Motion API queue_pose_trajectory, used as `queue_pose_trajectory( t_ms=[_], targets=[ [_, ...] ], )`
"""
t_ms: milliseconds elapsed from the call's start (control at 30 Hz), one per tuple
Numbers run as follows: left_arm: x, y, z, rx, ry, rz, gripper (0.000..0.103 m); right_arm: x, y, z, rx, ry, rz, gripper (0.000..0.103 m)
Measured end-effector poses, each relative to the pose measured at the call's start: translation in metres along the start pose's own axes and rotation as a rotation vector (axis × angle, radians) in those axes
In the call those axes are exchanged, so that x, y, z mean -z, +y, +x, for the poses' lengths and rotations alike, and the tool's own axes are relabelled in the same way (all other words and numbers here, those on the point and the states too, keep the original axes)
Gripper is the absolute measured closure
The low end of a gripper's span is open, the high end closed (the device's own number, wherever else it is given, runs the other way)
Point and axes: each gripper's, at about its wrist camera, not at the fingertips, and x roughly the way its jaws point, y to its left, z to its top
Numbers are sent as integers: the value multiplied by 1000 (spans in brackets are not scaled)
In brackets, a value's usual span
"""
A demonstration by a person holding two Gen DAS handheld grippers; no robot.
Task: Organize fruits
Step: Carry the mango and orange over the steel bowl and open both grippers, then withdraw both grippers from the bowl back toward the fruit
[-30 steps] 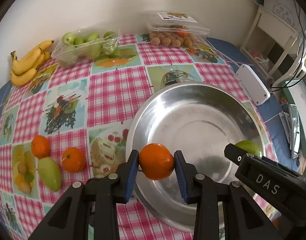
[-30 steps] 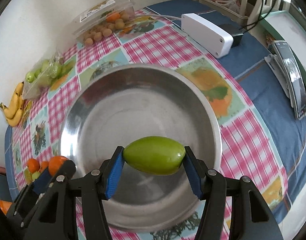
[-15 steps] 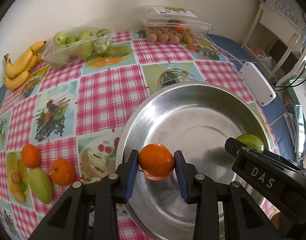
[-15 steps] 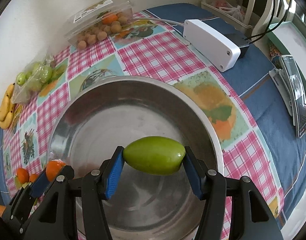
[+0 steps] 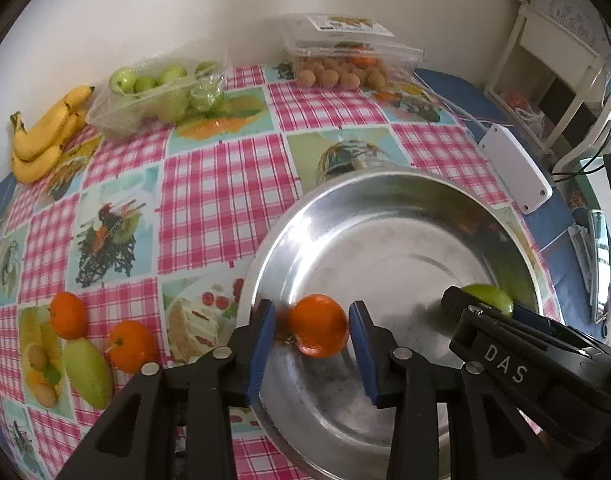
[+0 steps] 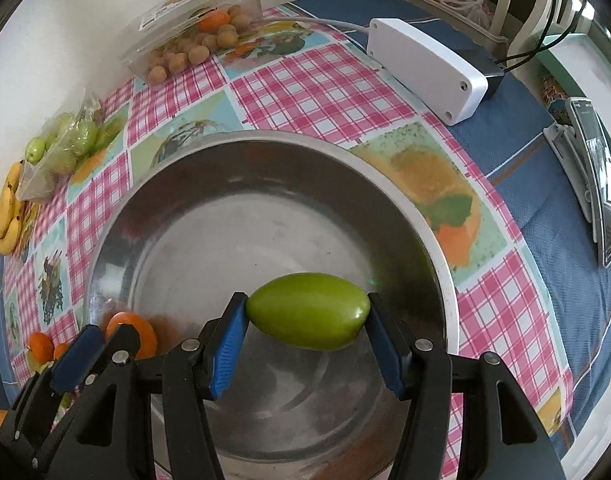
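Observation:
A large steel bowl (image 5: 385, 208) sits on the checked tablecloth; it also shows in the right wrist view (image 6: 241, 184). My left gripper (image 5: 311, 350) is open, its pads apart from an orange (image 5: 318, 325) that rests inside the bowl's near left wall. My right gripper (image 6: 307, 338) is shut on a green mango (image 6: 307, 311) and holds it over the bowl's near side. In the left wrist view the mango (image 5: 487, 298) shows at the right gripper's tip. The orange (image 6: 133, 330) shows in the right wrist view behind the left gripper's fingers.
Two oranges (image 5: 67, 316) (image 5: 131, 346) and a green mango (image 5: 87, 372) lie left of the bowl. Bananas (image 5: 45, 132), a bag of green fruit (image 5: 157, 92) and a clear box of small brown fruit (image 5: 345, 64) stand by the wall. A white box (image 6: 425, 68) lies to the right.
My left gripper lowered into the bowl and opened, letting go of the orange. My right gripper moved down toward the bowl with the mango still held.

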Motion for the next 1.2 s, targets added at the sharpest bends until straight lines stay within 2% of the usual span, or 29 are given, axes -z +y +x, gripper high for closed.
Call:
queue_pose_trajectory(
  t_ms=[267, 433, 933, 1200],
  targets=[
    [-9, 6, -22, 1, -26, -12, 47, -9, -1, -28, 3, -35, 1, 42],
    [-12, 17, -30, -25, -25, -40, 46, -13, 1, -40, -15, -53, 3, 42],
    [-4, 83, -11, -81, 42, -260, 46, -5, 14, -24, 4, 12, -45, 43],
    [-3, 91, -11, -81, 45, -282, 46, -4, 20, -22, 7, 18, -59, 43]
  ],
)
